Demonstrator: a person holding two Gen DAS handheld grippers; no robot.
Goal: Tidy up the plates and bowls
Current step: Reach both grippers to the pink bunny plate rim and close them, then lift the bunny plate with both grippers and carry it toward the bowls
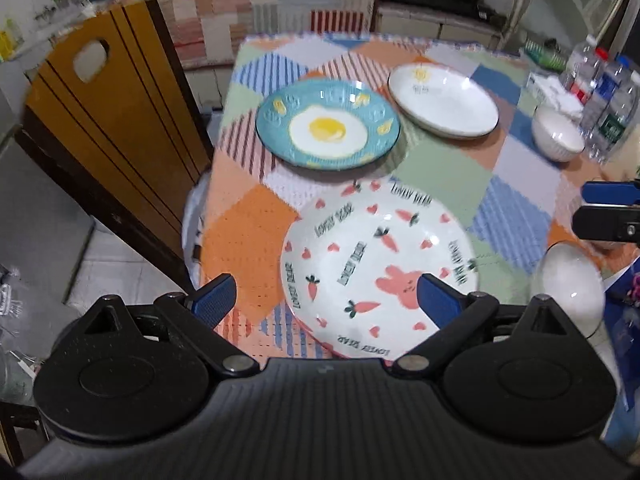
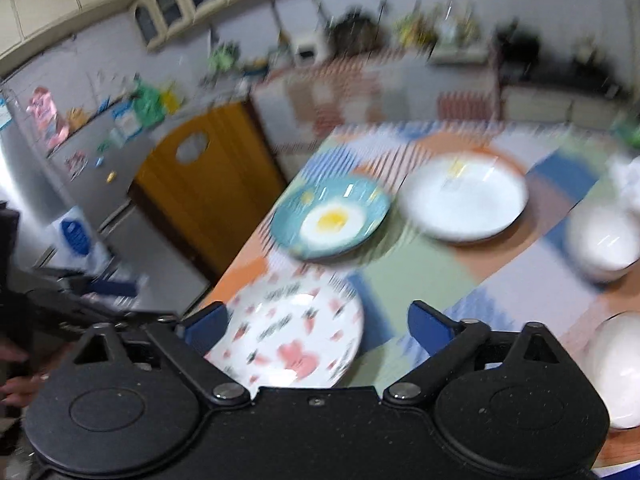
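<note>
A white rabbit-and-carrot plate lies nearest on the patchwork table. Behind it sit a teal fried-egg plate and a plain white plate. Two white bowls stand at the right: one far, one near. My left gripper is open and empty, hovering over the rabbit plate's near-left rim. My right gripper is open and empty above the rabbit plate; its fingers show at the right edge of the left wrist view. The right wrist view is blurred: egg plate, white plate, bowls.
A wooden chair back stands left of the table. Water bottles and a white cloth crowd the table's far right corner. A counter with the same patchwork cloth lies behind. The floor drops off at left.
</note>
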